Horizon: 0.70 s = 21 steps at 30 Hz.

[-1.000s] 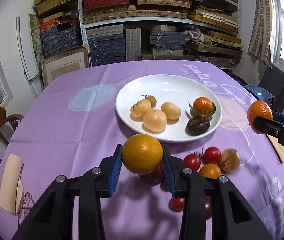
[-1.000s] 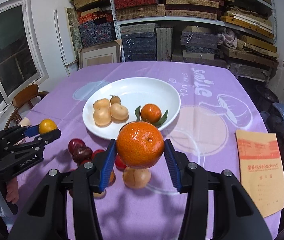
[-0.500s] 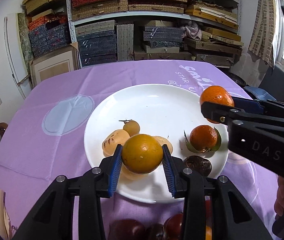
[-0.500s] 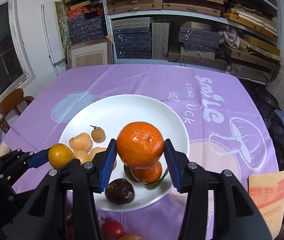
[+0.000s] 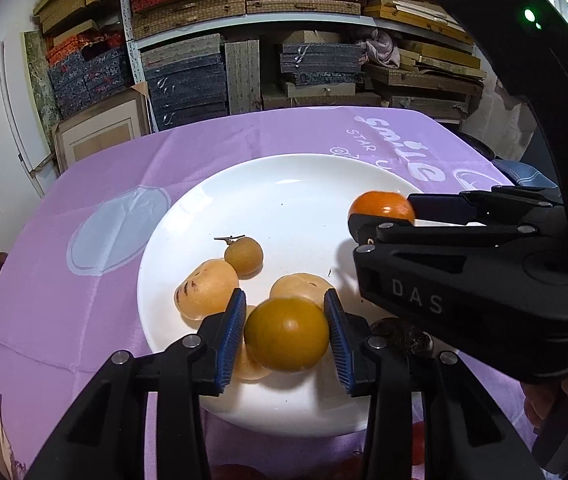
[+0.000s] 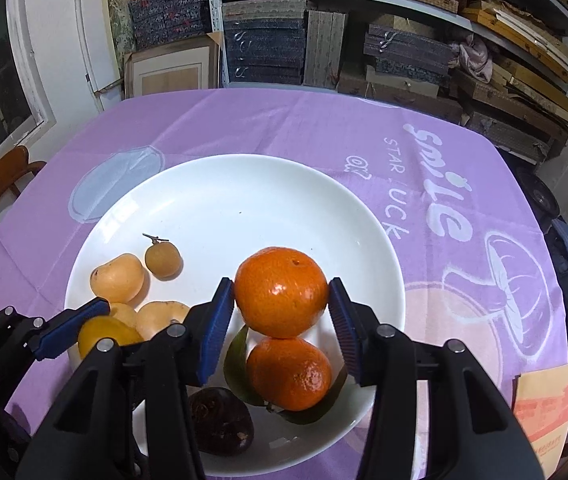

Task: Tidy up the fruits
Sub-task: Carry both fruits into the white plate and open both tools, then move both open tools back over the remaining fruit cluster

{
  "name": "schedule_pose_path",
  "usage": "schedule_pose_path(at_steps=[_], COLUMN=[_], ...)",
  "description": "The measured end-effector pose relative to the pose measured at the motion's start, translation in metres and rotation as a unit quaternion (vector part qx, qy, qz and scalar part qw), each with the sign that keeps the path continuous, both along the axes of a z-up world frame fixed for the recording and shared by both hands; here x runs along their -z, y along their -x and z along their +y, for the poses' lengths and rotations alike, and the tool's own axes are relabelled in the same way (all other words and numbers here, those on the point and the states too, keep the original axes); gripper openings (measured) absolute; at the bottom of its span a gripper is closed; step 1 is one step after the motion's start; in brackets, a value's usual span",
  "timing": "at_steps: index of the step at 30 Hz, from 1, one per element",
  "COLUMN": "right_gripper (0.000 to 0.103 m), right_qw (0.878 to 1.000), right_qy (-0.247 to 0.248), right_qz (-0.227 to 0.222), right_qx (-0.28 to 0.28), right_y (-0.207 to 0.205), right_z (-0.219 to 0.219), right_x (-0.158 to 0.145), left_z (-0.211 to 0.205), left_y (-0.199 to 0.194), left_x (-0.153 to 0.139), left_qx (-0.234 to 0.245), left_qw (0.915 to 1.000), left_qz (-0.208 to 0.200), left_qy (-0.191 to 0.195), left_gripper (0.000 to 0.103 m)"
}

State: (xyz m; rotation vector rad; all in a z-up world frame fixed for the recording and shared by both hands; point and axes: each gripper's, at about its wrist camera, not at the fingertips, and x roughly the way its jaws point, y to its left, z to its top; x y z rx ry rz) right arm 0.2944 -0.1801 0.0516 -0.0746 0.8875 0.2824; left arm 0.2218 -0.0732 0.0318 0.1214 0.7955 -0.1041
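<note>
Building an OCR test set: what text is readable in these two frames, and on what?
"DAS": side of the right tool's body, left wrist view.
"smile": white print on the purple tablecloth.
"STAR LUCK": smaller print beside it, first word partly legible.
Envelope at the right edge: red print, too blurred to read.
Shelf boxes: no readable labels.

Tangerine (image 6: 281, 291) in right gripper (image 6: 282, 320) above white plate (image 6: 244, 184)
</note>
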Motion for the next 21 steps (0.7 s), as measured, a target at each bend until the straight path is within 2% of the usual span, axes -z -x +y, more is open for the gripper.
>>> schedule_pose_path(at_steps=[4, 8, 10, 12, 14, 18, 21], right_gripper=[0.05, 0.052, 0.056, 0.066, 0.07, 0.075, 0.077], right_qw=[1.0, 0.999, 0.998, 0.996, 0.994, 0.99, 0.989], right_qy=[-0.012, -0.021, -0.032, -0.035, -0.034, -0.054, -0.064], right_qz=[-0.016, -0.041, -0.055, -0.076, -0.1, -0.122, -0.125], right_qx=[0.007, 0.015, 0.018, 0.022, 0.028, 0.039, 0.052], right_y=[0.007, 0.027, 0.044, 0.067, 0.093, 0.143, 0.176], right_z=[-0.008, -0.021, -0.031, -0.041, -0.051, -0.071, -0.084], right_x=[-0.01, -0.03, -0.041, -0.051, -0.058, -0.06, -0.047], left_z=[0.001, 0.012, 0.024, 0.037, 0.053, 0.081, 0.096], left_y=[0.005, 0.013, 0.022, 0.032, 0.046, 0.076, 0.101], left_x=[-0.006, -0.024, -0.034, -0.043, -0.05, -0.049, -0.035], left_qx=[-0.009, -0.017, -0.025, -0.035, -0.044, -0.063, -0.067], left_qw=[0.9997, 0.9994, 0.9991, 0.9985, 0.998, 0.9972, 0.9975], left_qz=[-0.018, -0.029, -0.035, -0.042, -0.044, -0.04, -0.022], left_qy=[-0.011, -0.004, -0.002, 0.001, 0.002, 0.005, 0.01], left_gripper=[0.068, 0.069, 0.071, 0.074, 0.075, 0.075, 0.076])
